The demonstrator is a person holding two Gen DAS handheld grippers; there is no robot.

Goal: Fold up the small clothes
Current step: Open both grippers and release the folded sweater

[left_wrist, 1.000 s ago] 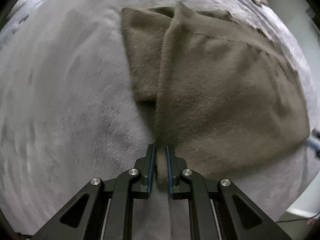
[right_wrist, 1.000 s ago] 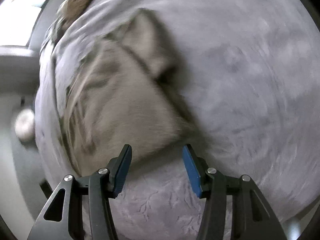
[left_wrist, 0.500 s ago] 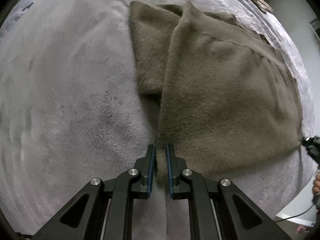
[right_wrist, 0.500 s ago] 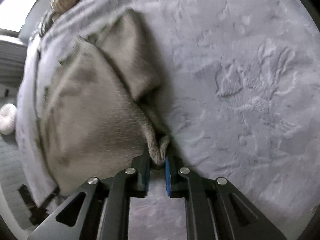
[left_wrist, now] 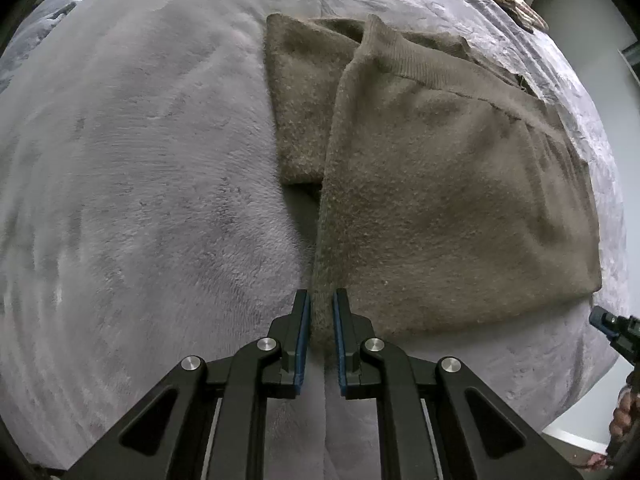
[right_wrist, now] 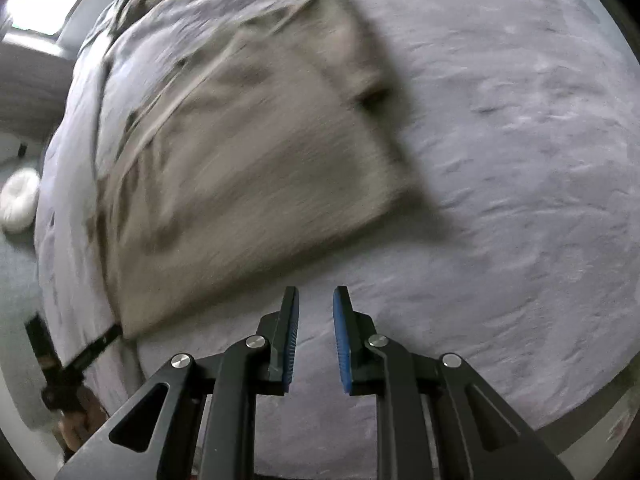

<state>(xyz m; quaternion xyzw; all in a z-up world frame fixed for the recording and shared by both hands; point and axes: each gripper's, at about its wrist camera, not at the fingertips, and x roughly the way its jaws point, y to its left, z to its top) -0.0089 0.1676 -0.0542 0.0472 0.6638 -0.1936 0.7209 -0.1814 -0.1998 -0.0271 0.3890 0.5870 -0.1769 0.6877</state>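
While clamped on the near corner of the brown knit garment [left_wrist: 440,208], left claw [left_wrist: 320,336] pins it to the grey bed blanket [left_wrist: 140,200]. Right claw [right_wrist: 316,336] just reopened slightly, empty, garment lying at eleven o'clock.

Left gripper [left_wrist: 319,312]: two matte black fingers rising from the bottom edge of the left wrist frame; each finger is a flat, angular linkage with a triangular cut-out low down and two round silver screw heads along its upper edge; the inner faces carry thin blue pads [left_wrist: 301,340], narrow and straight. Right gripper [right_wrist: 316,308]: the same build in the lower middle of the right wrist frame; black plastic links, triangular cut-outs, paired silver screws, and brighter blue pads [right_wrist: 341,340] with a fine ribbed texture; pale strips show on the inner rails near the bottom edge of both frames.
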